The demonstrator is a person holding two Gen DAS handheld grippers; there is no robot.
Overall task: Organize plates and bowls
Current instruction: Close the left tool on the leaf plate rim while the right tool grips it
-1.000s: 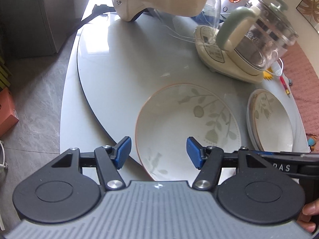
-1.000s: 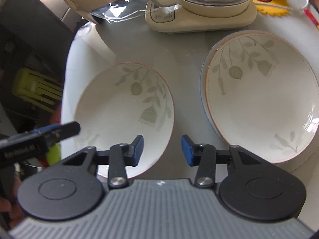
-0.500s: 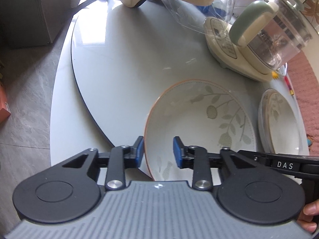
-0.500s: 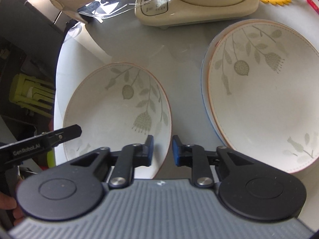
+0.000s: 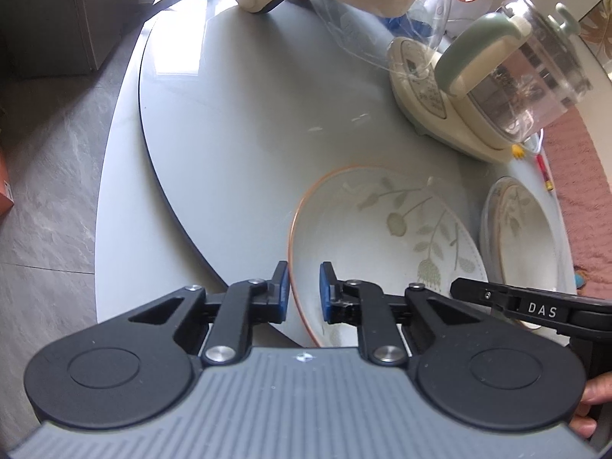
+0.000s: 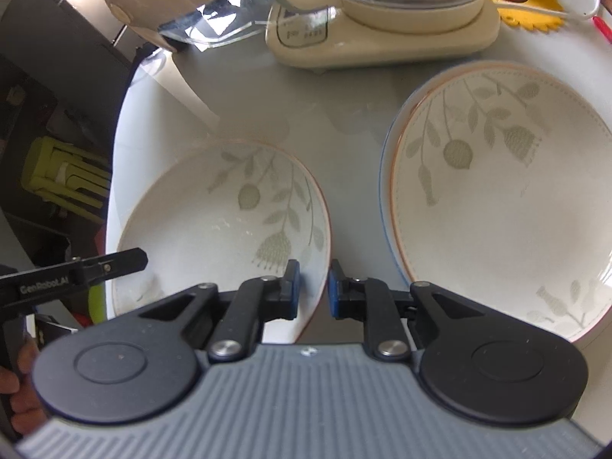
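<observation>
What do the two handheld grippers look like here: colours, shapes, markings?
Both match: the left gripper and right gripper have ribbed grey bodies, black round-ended linkages with silver screws, and blue-padded fingers. Side lettering reads "DAS" and "GenRobot.AI". No cables or sleeves visible.

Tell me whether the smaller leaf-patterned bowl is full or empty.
Empty: the smaller bowl shows only its bare white inside and leaf pattern, nothing in it.

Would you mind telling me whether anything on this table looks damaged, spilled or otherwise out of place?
Nothing stands out. The bowl and the plate look whole and clean, and the kettle sits squarely on its base. The left gripper and right gripper each straddle the bowl's rim on opposite sides.
</observation>
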